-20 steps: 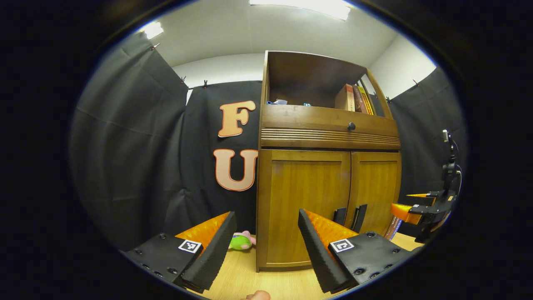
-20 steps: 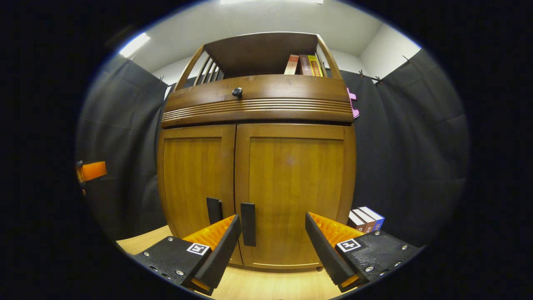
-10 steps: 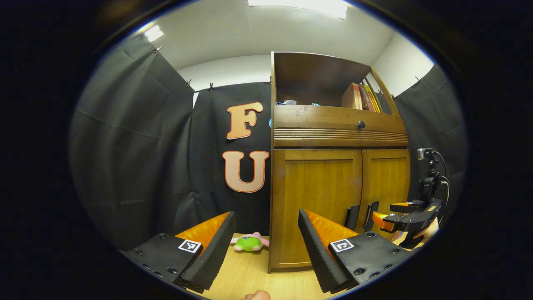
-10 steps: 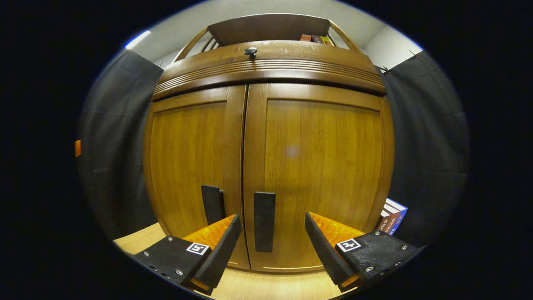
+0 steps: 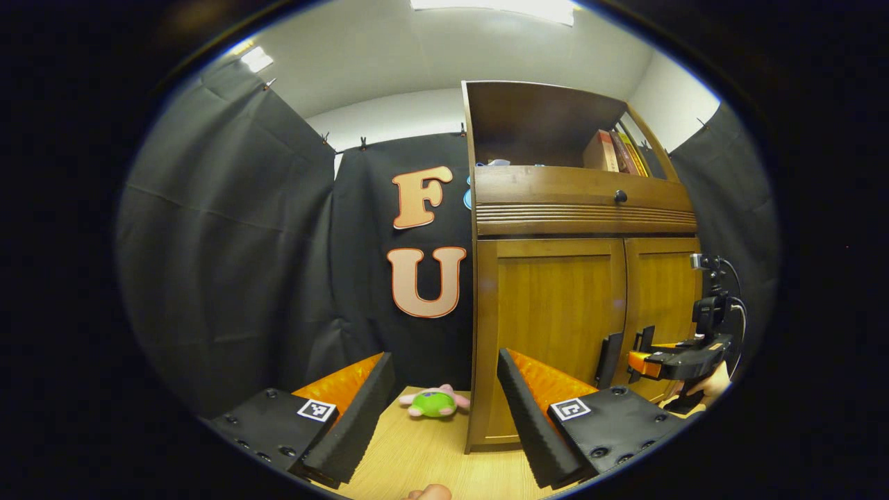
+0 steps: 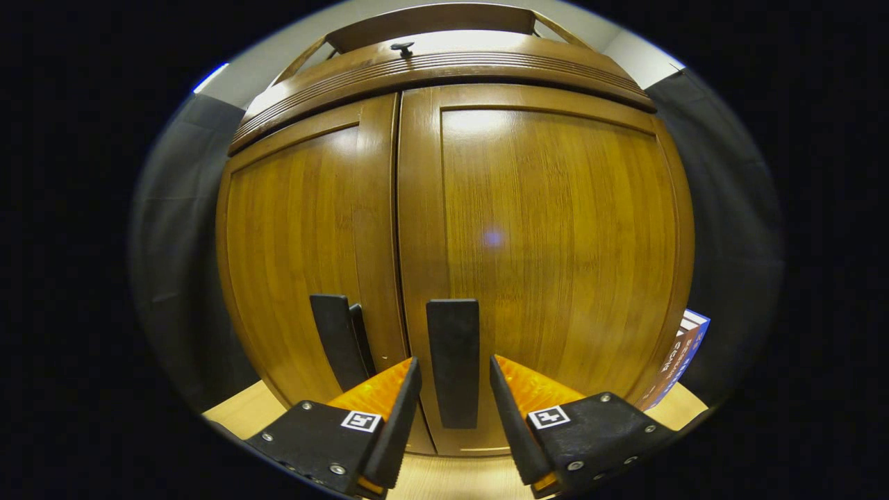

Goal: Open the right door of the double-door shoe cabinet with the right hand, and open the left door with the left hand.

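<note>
- Two black handles are standing side by side at the meeting edge of the closed doors, and my right gripper is straddling the right door's handle: one finger to its left, the other to its right, with a sliver of gap showing on each side, so the jaws are partly drawn in but not pressing on it.
- Just to the left, the left door's handle is sitting apart from that finger, untouched.
- Both the right door and the left door are lying flush with the cabinet front.
- From my left gripper view, my left gripper is hanging wide apart and empty, well short of the shoe cabinet, aimed at its left front corner rather than at the handles.
- Farther off to the right in that view, my right gripper is reaching in at the handles, a hand showing behind it.
- Under everything, a pale wooden floor is running up to the cabinet's base.
- On that floor, a small green and pink plush toy is lying near the cabinet's left side, against the black cloth wall.
- Up top, books are leaning in the open shelf, above a drawer with a dark knob.
- Beside the cabinet's right side, more books are standing on the floor.
- Overhead, ceiling lights are glowing on a white ceiling.
</note>
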`<state>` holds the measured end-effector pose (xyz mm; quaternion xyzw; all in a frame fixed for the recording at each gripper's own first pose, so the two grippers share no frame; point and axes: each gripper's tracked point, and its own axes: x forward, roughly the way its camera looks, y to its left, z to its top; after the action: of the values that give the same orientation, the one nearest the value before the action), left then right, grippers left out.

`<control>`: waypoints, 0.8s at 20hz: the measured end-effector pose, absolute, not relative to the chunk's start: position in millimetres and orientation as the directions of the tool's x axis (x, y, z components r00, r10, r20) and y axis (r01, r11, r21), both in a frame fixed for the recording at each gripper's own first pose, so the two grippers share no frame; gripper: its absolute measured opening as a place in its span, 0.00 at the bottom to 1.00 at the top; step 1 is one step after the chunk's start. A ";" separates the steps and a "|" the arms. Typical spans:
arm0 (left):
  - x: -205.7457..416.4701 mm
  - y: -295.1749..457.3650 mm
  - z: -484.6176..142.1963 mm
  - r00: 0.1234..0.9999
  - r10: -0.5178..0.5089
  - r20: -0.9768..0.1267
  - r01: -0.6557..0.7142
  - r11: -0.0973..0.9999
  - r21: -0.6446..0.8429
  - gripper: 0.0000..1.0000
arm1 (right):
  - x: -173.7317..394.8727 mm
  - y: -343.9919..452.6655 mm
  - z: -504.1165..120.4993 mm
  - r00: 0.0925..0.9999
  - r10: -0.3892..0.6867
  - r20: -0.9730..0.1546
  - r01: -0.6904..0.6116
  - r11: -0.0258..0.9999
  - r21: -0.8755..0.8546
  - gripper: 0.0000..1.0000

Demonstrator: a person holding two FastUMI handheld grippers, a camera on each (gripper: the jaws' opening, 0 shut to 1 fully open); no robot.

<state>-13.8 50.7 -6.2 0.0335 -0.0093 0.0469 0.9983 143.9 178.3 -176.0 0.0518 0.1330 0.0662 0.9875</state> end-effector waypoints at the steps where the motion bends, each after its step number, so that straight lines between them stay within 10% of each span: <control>1: -13.4 50.7 -6.8 0.995 0.095 0.020 -0.096 0.993 0.066 0.95 | 145.4 178.0 -177.1 0.956 0.142 -0.257 -0.114 0.986 0.120 0.45; 16: -23.6 40.9 -4.2 0.996 0.092 0.021 -0.093 0.994 0.054 0.95 | 97.8 164.6 -171.9 0.953 0.201 -0.226 -0.185 0.979 0.088 0.27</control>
<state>-23.6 40.9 -4.2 0.0277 -0.0093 0.0465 0.9985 97.8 164.6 -171.9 0.0330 0.1177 0.0978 0.9877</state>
